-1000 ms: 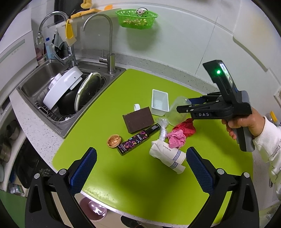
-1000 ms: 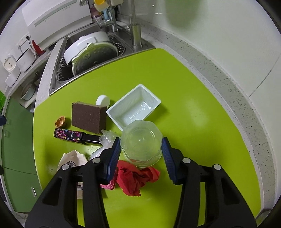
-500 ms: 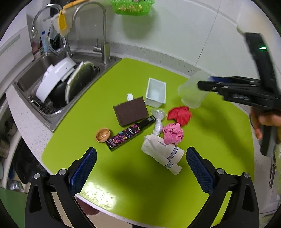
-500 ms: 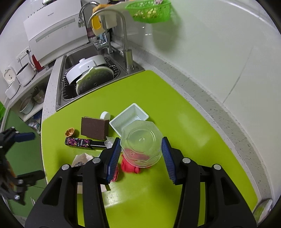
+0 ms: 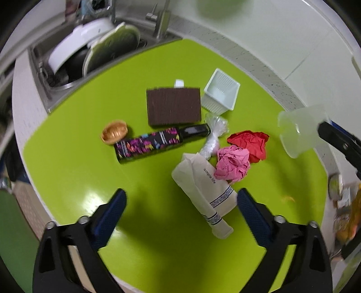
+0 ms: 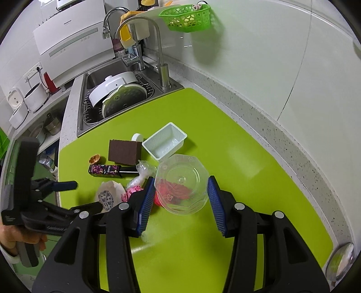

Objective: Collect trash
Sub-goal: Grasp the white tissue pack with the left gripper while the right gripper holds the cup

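My right gripper [image 6: 181,191] is shut on a clear plastic cup [image 6: 182,183] and holds it above the green mat; the cup also shows at the right of the left wrist view [image 5: 300,130]. My left gripper [image 5: 180,214] is open and empty, low over the mat's near edge, beside a cream paper bag [image 5: 203,191]. On the mat lie a pink paper wad [image 5: 233,165], a red paper wad [image 5: 250,142], a crumpled clear wrapper [image 5: 214,135], a black floral box [image 5: 155,143], a brown sponge [image 5: 173,106], a white tray [image 5: 222,94] and a gold foil cup [image 5: 114,131].
The green mat [image 6: 225,139] covers the counter. A sink [image 6: 117,94] with a white cooker pot and lid lies at the back left, with taps behind. A green basket [image 6: 186,18] hangs on the wall. A small white cap [image 5: 179,83] sits behind the sponge.
My right gripper has lifted the clear cup off the mat and drawn it back to the right. My left gripper has moved forward and lower toward the trash pile.
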